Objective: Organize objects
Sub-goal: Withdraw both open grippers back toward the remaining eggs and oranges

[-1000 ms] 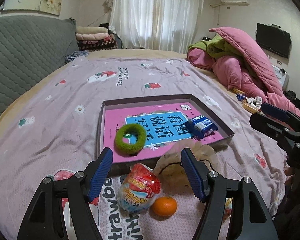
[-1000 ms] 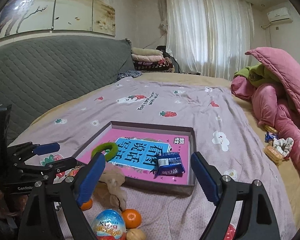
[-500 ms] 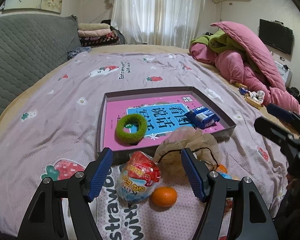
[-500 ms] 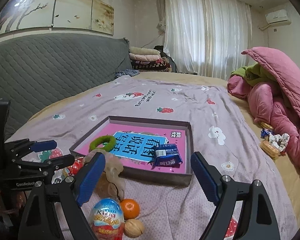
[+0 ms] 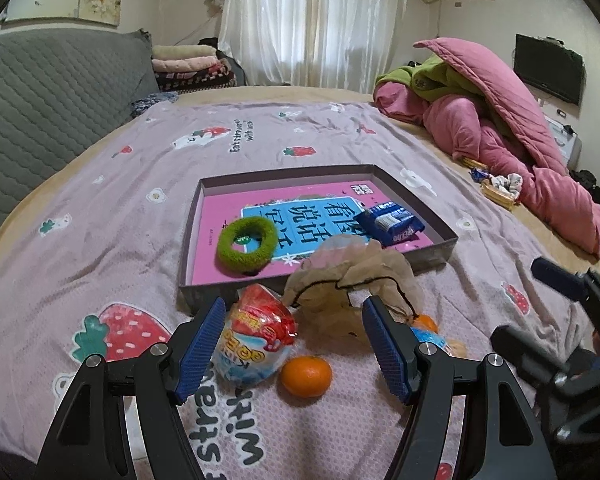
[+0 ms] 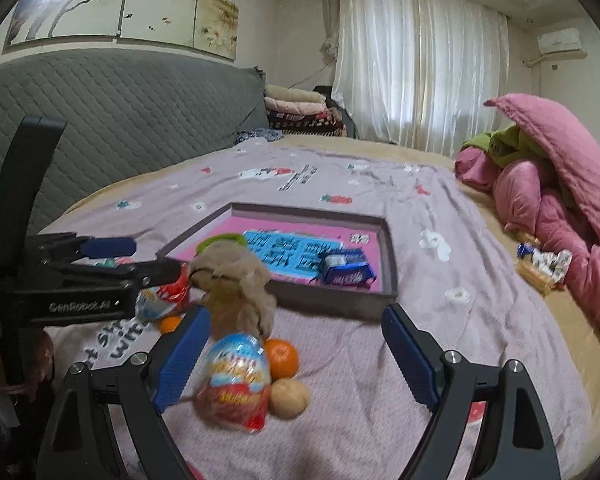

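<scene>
Tray on the bed, holding: green ring at its 8 o'clock corner, blue packet at 4 o'clock; two items stowed, by my count. Loose on the sheet just outside the tray's near wall: crumpled tan bag, two wrapped eggs, two oranges, walnut. Left gripper spread wide, empty, over egg and orange. Right gripper likewise spread, empty, above the second egg. Most sorting remains

soft curtained window daylight, fisheye-bent edges, right view blurred
</scene>
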The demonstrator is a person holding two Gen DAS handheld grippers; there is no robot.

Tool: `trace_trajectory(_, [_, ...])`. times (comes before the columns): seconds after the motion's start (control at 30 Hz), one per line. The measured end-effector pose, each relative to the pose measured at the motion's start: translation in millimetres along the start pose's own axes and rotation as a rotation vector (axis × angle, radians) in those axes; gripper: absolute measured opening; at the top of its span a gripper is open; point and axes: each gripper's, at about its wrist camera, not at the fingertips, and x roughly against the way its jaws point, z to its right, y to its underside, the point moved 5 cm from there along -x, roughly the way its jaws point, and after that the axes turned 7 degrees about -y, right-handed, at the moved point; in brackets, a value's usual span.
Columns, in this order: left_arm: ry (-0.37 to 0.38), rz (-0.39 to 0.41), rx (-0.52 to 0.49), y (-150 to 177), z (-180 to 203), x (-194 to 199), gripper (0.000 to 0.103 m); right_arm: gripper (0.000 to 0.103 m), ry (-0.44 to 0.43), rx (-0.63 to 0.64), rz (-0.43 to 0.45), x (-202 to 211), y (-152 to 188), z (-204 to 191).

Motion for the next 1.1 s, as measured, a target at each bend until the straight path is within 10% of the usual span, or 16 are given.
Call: trace_trajectory(1.1, [0.006,-0.049,-0.049,16.7,10.3,0.9,0.073,0.087,-0.035,0.039,-0.075,-4.5,28.3,-20.7])
